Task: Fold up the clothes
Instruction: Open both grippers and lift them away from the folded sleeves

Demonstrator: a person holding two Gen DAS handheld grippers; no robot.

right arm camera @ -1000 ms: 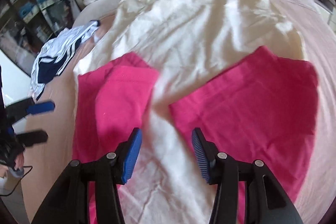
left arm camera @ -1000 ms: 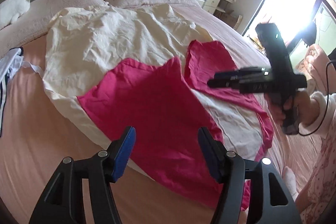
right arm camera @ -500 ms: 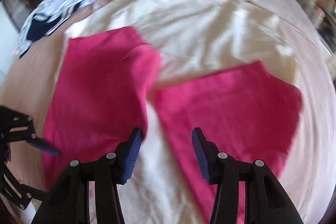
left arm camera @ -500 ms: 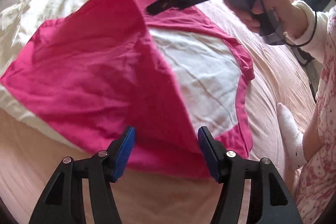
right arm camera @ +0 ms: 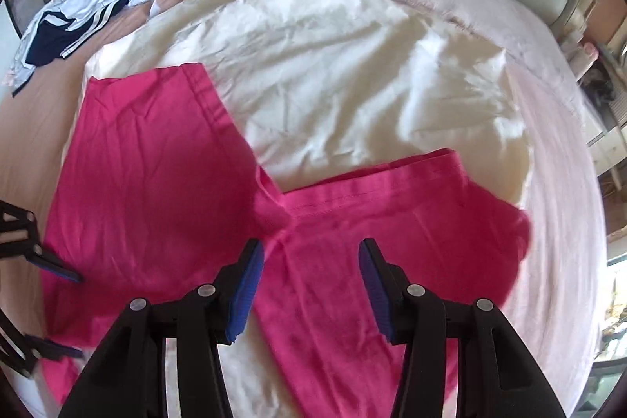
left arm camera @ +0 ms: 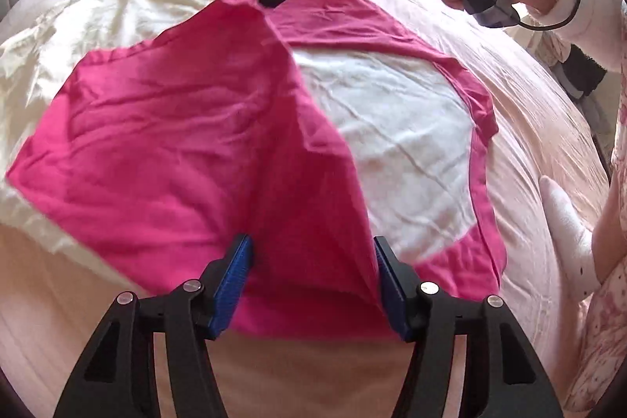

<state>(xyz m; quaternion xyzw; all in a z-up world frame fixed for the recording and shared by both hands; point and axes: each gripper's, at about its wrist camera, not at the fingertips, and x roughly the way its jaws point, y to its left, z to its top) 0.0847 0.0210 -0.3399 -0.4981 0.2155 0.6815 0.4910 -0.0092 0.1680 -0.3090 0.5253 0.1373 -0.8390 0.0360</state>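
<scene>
Pink garment lies spread on cream sheet on the bed. Left tool closing, hem fabric between its pads, not yet pinched. Right tool apart above the garment.

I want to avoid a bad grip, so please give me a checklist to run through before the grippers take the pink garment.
1. Pink garment lies spread on the cream sheet: ok.
2. Left gripper over the garment's near edge, jaws closing with cloth between them: ok.
3. Left pads pressing the cloth: not ok, not yet.
4. Right gripper over the garment, jaws apart: ok.
5. Sheet underneath clear of the jaws: cannot tell.
6. Striped clothes lie away from the fold area: ok.
</scene>
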